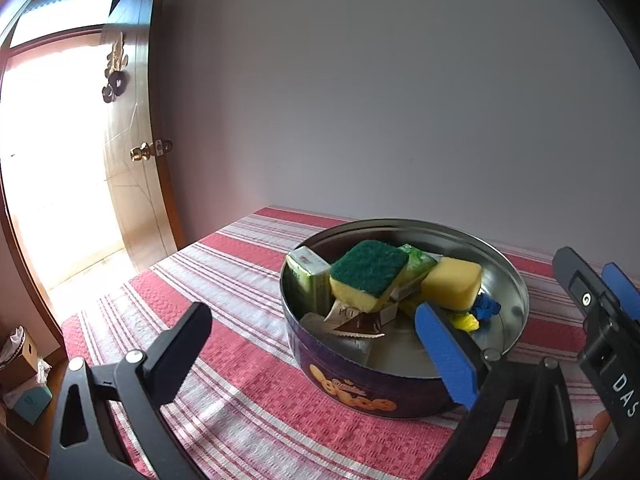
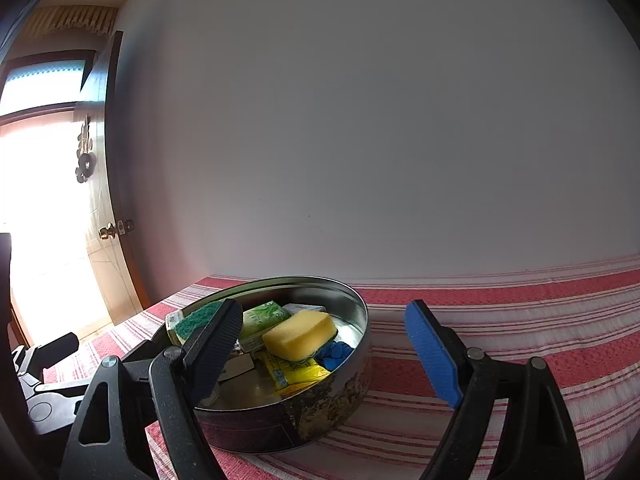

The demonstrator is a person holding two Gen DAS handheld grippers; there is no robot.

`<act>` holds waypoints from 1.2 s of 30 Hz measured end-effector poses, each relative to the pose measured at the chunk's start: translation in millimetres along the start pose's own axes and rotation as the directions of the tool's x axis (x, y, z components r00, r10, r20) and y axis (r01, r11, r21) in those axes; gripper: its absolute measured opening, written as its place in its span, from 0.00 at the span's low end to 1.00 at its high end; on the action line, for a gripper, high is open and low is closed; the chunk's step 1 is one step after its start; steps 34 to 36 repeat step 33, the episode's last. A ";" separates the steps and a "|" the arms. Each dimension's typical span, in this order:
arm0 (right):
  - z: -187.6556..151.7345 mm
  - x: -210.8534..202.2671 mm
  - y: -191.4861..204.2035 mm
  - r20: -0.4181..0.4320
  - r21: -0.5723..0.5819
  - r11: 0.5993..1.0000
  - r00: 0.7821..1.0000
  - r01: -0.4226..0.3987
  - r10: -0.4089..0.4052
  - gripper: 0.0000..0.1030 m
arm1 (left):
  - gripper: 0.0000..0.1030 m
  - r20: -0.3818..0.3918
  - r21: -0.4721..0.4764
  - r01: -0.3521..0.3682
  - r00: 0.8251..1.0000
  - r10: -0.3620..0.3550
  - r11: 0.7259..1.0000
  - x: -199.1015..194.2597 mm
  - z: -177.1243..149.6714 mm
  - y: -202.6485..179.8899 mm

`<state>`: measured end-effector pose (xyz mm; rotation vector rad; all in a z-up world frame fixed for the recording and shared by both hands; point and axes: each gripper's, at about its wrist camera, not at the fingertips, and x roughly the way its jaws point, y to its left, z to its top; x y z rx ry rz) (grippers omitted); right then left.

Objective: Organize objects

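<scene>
The left tool [image 1: 316,344] stands wide open with nothing between its fingers — the blue pad [image 1: 446,354] sits at lower right of its view, in front of the near rim of the round tin [image 1: 352,390], the black finger at lower left over bare cloth. The right tool [image 2: 324,354] is also spread wide and holds nothing; its black finger overlaps the tin's left side in that view, its blue pad hangs over open cloth at right.

The tin rests on the red-and-white striped worktop [image 1: 224,264], lid off, near the wall. Inside lie a green-topped sponge [image 1: 366,274], a yellow sponge [image 1: 452,282], green tissue packs, a yellow packet and something blue. Left of the tin the worktop runs bare to its edge by the open door [image 1: 132,152]; right of the tin, in the right view, the cloth is free up to the wall.
</scene>
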<state>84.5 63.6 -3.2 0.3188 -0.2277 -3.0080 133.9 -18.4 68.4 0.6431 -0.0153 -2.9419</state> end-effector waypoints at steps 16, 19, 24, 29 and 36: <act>0.8 -1.4 2.7 0.013 0.014 1.000 1.000 0.011 -0.011 0.83 | 1.00 -0.001 0.010 0.010 1.000 -0.010 1.000 -4.1 3.6 -2.1; 0.9 -1.6 3.1 0.015 0.012 1.000 1.000 0.009 -0.009 0.83 | 1.00 -0.007 0.010 0.019 1.000 -0.019 1.000 -3.0 3.3 -2.7; 1.2 -4.3 6.3 0.030 0.004 1.000 0.999 0.014 -0.014 0.83 | 1.00 -0.012 -0.007 0.050 0.999 -0.050 0.999 -2.1 3.3 -0.2; 1.2 -4.3 7.5 0.028 0.002 1.000 0.999 0.014 -0.014 0.83 | 1.00 0.008 0.010 0.016 1.000 -0.016 1.000 -4.1 3.8 -2.5; 1.1 -3.5 7.8 0.027 0.005 1.000 0.999 0.018 -0.018 0.83 | 1.00 0.012 0.003 0.015 1.000 -0.015 1.000 -6.3 5.4 -2.1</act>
